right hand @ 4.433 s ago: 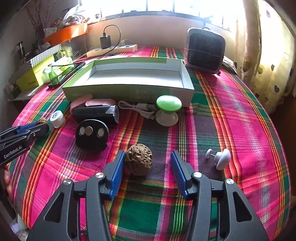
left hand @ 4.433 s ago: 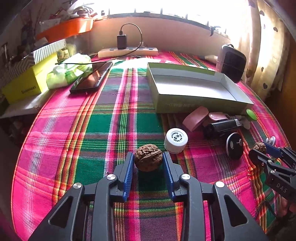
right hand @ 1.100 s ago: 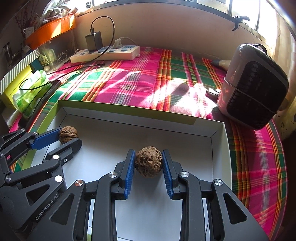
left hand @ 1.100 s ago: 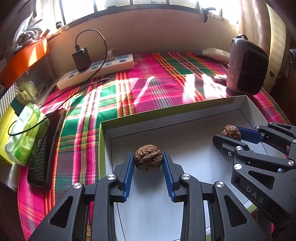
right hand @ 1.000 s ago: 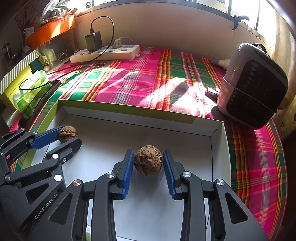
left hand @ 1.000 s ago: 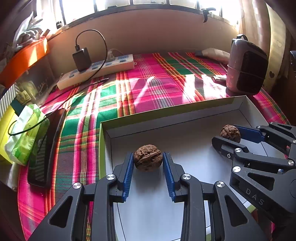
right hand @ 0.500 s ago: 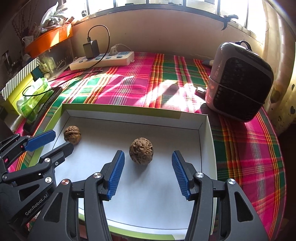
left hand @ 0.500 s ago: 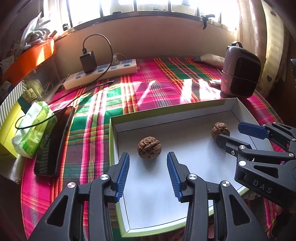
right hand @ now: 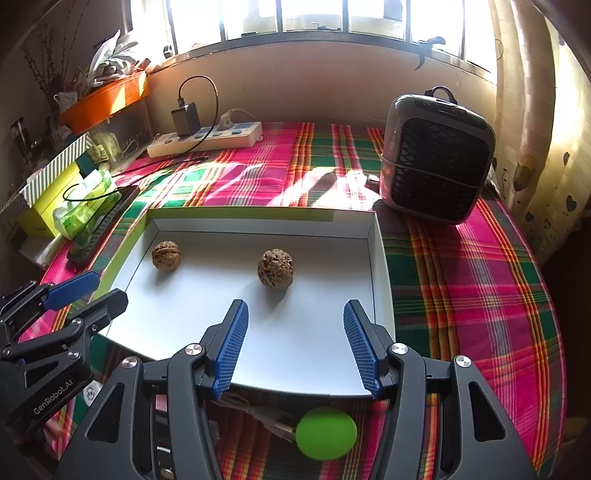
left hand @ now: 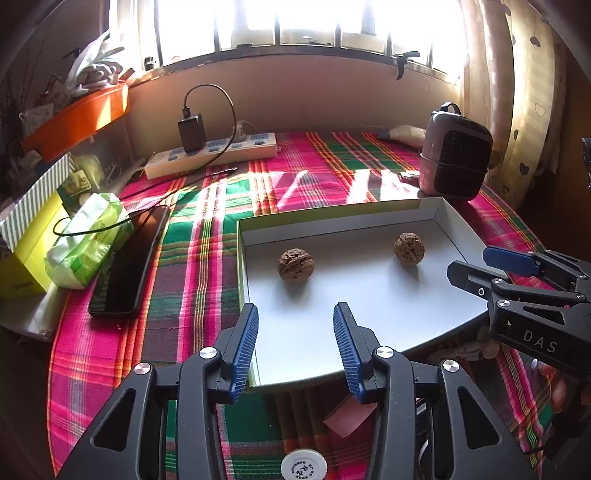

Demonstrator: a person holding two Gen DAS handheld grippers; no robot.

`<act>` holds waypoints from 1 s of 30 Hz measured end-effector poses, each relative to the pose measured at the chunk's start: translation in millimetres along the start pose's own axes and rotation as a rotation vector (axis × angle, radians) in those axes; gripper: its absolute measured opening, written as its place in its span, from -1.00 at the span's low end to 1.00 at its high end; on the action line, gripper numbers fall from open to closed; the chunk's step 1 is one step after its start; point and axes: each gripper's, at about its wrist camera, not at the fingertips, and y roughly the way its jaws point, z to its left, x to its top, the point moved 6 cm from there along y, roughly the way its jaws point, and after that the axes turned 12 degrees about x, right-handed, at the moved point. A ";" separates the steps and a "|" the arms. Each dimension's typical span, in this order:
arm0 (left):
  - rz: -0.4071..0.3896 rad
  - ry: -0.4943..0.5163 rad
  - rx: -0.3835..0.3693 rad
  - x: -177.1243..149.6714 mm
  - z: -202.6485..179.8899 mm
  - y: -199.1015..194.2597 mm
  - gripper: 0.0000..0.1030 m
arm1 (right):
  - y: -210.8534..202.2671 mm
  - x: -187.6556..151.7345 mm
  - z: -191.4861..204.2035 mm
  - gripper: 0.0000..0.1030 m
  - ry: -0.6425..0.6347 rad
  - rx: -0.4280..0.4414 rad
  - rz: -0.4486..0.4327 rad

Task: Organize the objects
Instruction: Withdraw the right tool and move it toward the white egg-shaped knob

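Off-task stuff we see: white power strip (left hand: 210, 155) at the back wall with a black charger (left hand: 191, 132) plugged in. Dark boxy fan heater (right hand: 437, 160) on the plaid tablecloth (right hand: 469, 280), right. Black phone (left hand: 127, 264) left, touching a green tissue pack (left hand: 86, 240); yellow box (left hand: 27, 240) beside that. Orange tray (right hand: 105, 99) up on the ledge.

Strong backlight from window (left hand: 306, 26) at top of both views, panes blown out white. Sun streaks across plaid cloth (right hand: 280, 173) mid-frame. Walnuts (right hand: 275, 268) cast short soft shadows toward bottom. Corners dark w/ fisheye vignette, edges bowed. Focus sharp, no blur.
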 end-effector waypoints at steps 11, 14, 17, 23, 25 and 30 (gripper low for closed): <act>-0.021 -0.051 -0.011 -24.7 16.7 -27.1 -0.21 | -35.6 -21.7 7.5 0.07 -0.022 0.001 -0.054; -0.019 -0.052 -0.021 -33.7 19.0 -32.3 -0.20 | -42.9 -29.0 7.9 0.07 -0.018 0.006 -0.063; -0.025 -0.051 -0.029 -41.9 20.7 -38.0 -0.20 | -49.4 -35.7 7.0 0.07 -0.022 0.003 -0.071; -0.018 -0.054 -0.031 -57.3 24.4 -43.5 -0.20 | -66.1 -49.6 -1.3 0.07 -0.002 -0.009 -0.104; -0.012 -0.060 -0.048 -63.8 23.9 -44.5 -0.20 | -70.8 -54.5 -4.9 0.07 0.006 -0.009 -0.113; 0.009 -0.049 -0.057 -77.0 22.6 -42.2 -0.19 | -78.9 -69.6 -14.2 0.07 0.004 -0.036 -0.116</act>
